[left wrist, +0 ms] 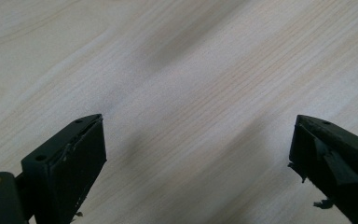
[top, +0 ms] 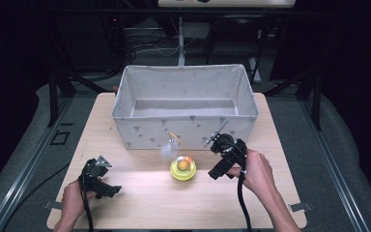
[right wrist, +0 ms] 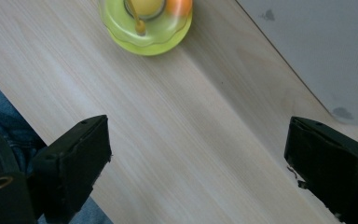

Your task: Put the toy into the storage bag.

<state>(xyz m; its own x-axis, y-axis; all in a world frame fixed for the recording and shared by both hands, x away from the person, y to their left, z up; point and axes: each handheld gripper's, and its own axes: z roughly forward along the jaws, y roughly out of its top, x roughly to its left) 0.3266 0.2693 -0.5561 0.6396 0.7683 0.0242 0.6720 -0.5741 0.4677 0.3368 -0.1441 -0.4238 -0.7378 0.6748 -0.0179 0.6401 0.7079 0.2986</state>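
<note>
2 claws are held over a pale wooden tabletop [top: 140, 193], 1 in each of the person's hands. The left claw [top: 98, 166] sits near the front left corner of the tabletop, and in the left gripper view [left wrist: 198, 154] its jaws stand wide apart with bare wood grain between them, gripping nothing. The right claw [top: 216, 140] hovers just right of a round lime-green plastic toy [top: 183, 169], close to the front wall of a large grey fabric bin [top: 140, 133] printed with small dark shapes. In the right gripper view [right wrist: 198, 154] its jaws are likewise spread wide and hold nothing, and the toy [right wrist: 144, 28] lies ahead of them at the top edge, apart from both jaws.

That toy rests on the tabletop just in front of the bin, roughly at the middle of the front wall, between the 2 claws but much nearer the right 1. It carries a yellow ball [top: 182, 165] and an orange ball [top: 188, 159] in its dish, and a thin orange wire [top: 181, 142] with a white feather [top: 168, 150] rises from it.
</note>
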